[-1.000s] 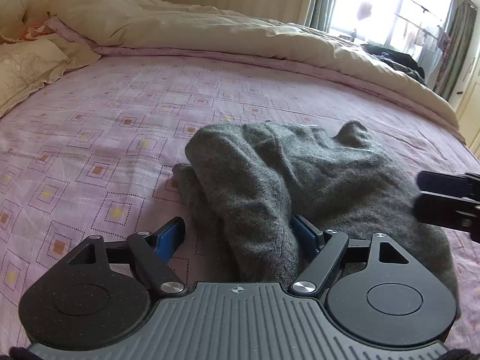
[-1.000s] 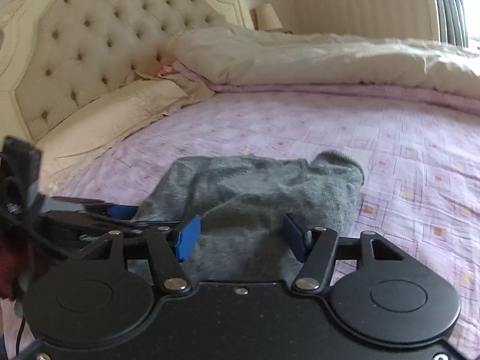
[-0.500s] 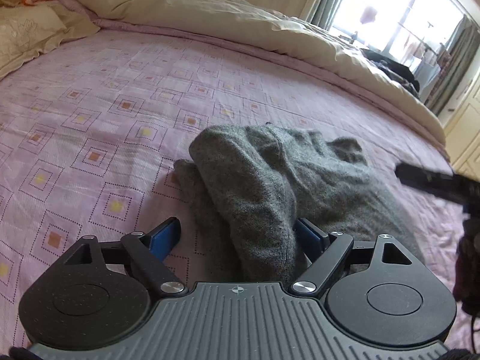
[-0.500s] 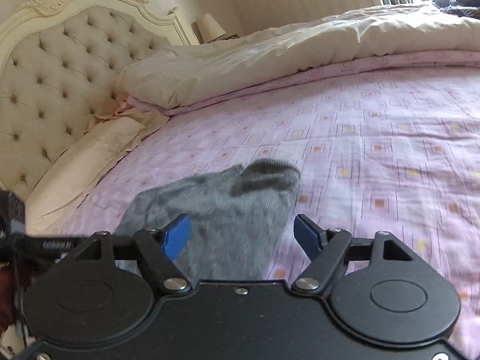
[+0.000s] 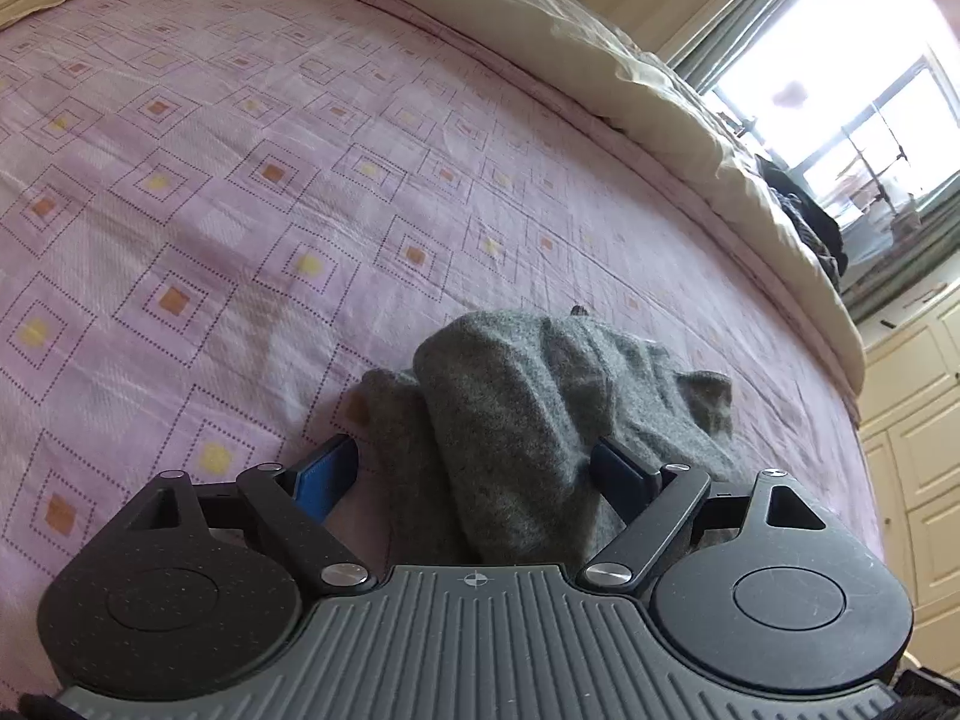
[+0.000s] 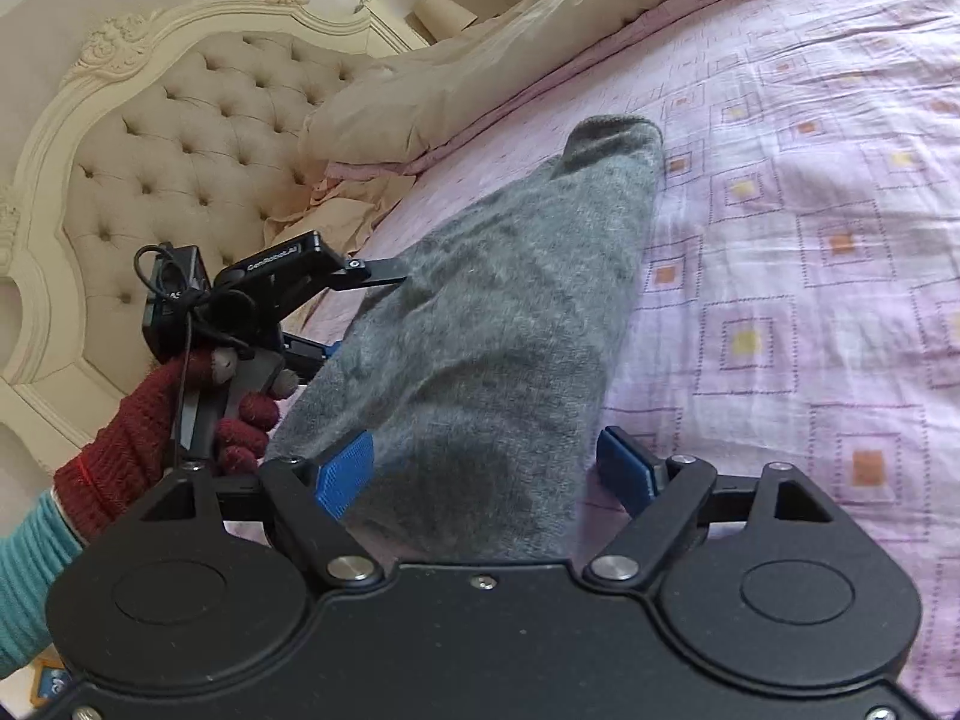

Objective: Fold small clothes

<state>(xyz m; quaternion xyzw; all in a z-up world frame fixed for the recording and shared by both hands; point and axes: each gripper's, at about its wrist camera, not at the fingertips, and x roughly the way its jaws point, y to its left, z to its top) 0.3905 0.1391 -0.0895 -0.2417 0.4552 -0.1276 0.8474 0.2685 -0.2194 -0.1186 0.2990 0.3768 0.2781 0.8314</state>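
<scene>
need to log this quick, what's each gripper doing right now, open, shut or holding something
Left gripper: open; jaws have just been opening, grey garment between them, unpinched.
Right gripper: open; jaws have just been opening, the garment between the pads, ungripped.

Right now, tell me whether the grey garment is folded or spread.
Folded: the grey knit garment lies doubled, one layer lapped over another on the pink bedsheet.
</scene>
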